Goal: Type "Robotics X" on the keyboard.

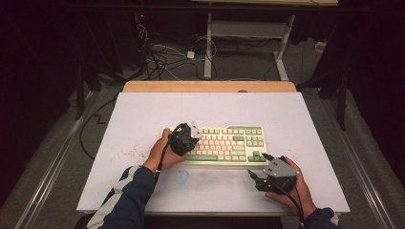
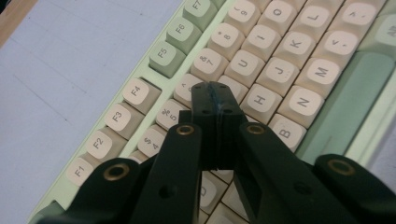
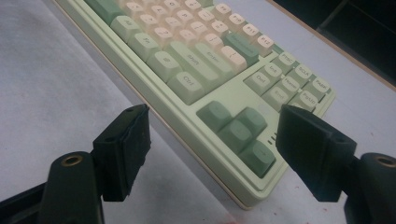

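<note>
A pale green keyboard point(image 1: 229, 143) with cream and green keys lies in the middle of the white table. My left gripper point(image 1: 184, 138) hovers over the keyboard's left part. Its jaws are shut with nothing between them, the tips point(image 2: 212, 91) just above the cream keys of the keyboard point(image 2: 261, 70) near the 6 and Y. My right gripper point(image 1: 260, 179) rests near the table's front edge, right of centre. Its jaws stand wide open, pointing at the arrow-key corner of the keyboard point(image 3: 233, 126), with nothing held between the fingers point(image 3: 123, 144).
The white table top point(image 1: 143, 114) has a faint red speckled stain point(image 1: 129, 153) at the left and a bluish smudge point(image 1: 183, 175) near the front. A wooden strip point(image 1: 210, 86) borders the far edge. Cables and desk legs lie on the floor beyond.
</note>
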Demonstrator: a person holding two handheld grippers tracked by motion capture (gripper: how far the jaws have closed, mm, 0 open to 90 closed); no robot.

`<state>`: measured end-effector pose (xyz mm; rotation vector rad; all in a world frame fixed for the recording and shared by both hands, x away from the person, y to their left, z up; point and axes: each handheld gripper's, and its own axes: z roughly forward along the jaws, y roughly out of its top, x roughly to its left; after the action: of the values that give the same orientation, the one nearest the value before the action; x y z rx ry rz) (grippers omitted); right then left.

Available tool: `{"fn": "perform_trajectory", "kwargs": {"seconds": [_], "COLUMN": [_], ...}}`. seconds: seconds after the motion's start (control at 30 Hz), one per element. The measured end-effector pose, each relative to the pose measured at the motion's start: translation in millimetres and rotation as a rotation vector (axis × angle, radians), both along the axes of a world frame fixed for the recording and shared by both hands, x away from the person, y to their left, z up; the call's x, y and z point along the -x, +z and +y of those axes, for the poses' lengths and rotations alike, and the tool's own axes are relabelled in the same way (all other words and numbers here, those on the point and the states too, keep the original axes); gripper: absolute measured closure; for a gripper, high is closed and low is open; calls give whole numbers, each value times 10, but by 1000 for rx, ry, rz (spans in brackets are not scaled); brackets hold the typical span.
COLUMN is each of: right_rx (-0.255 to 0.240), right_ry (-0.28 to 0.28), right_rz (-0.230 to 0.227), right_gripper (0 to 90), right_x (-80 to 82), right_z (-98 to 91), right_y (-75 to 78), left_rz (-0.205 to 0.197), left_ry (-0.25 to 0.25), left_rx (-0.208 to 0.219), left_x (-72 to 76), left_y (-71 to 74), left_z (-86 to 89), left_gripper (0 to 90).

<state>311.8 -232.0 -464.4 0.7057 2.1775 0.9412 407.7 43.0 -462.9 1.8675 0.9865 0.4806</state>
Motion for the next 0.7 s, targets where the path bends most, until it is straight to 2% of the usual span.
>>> {"fn": "perform_trajectory", "kwargs": {"seconds": [0.13, 0.2, 0.3, 0.4, 0.47, 0.6, 0.7], "right_rx": [2, 6, 12, 10, 5, 8, 7], "right_ry": [4, 4, 9, 8, 7, 5, 6], "right_rz": [0, 1, 4, 1, -1, -2, -5], "right_gripper": [277, 277, 277, 277, 277, 277, 277], "right_x": [2, 1, 1, 8, 9, 7, 10], "right_z": [1, 4, 14, 14, 8, 1, 1], "right_y": [-1, -3, -9, -1, 6, 8, 13], "left_rz": [-2, 15, 4, -13, -24, -33, -48], "left_ry": [9, 4, -5, -5, -5, -6, -5], "left_rx": [-11, -21, -38, 1, -1, 23, 46], "left_x": [-23, -33, -15, -4, 7, 27, 54], "left_y": [-20, -37, -44, 16, 34, 67, 111], "left_z": [-13, -17, -31, -12, 0, 11, 43], "left_gripper": [872, 872, 873, 869, 859, 824, 759]}}
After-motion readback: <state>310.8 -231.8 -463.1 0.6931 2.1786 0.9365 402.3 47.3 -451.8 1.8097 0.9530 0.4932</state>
